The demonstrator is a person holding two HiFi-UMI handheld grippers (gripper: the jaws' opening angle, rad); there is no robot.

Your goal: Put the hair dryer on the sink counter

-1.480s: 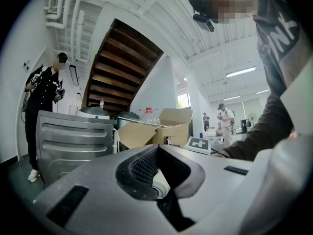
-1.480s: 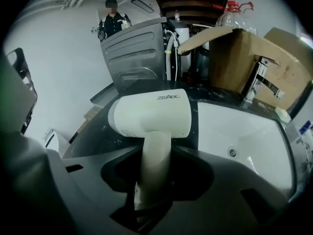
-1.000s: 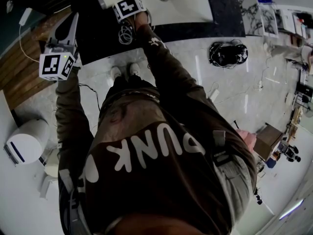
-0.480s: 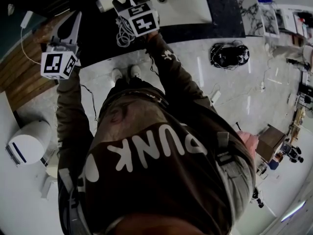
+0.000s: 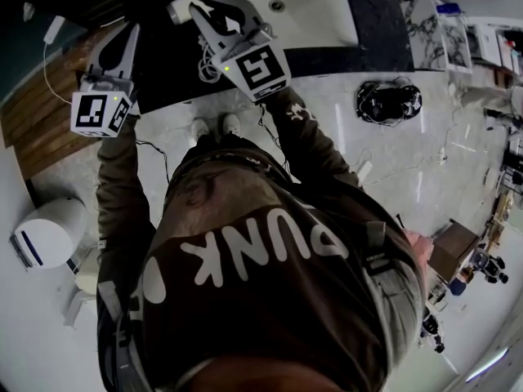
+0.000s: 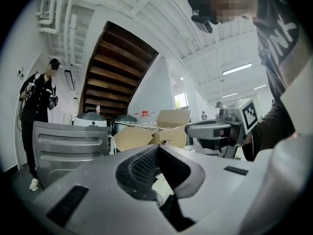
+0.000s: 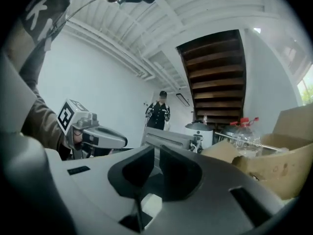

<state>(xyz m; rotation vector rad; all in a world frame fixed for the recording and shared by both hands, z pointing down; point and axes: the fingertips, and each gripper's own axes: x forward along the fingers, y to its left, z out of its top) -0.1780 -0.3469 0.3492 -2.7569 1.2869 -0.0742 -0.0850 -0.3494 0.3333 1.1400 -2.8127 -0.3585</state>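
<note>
The white hair dryer [image 5: 186, 5] lies on the dark sink counter [image 5: 380, 23], left of the white basin [image 5: 323, 11], with its coiled cord [image 5: 209, 57] near the counter's front edge. My right gripper [image 5: 219, 11] is lifted above the dryer and apart from it. Its jaws are closing to a thin slit with nothing between them, as the right gripper view [image 7: 156, 153] shows. My left gripper [image 5: 124, 41] hangs over the counter's left end, shut and empty [image 6: 157, 148].
A black bundle of cable [image 5: 388, 100] lies on the pale floor to the right. A white round appliance [image 5: 45, 235] stands at the lower left. A cardboard box [image 7: 276, 165] with water bottles and a standing person [image 7: 159, 112] are beyond the counter.
My right gripper has come up and back from the hair dryer, and its jaws have gone from wide apart to nearly together. The dryer stays on the counter. The left gripper has hardly moved.
</note>
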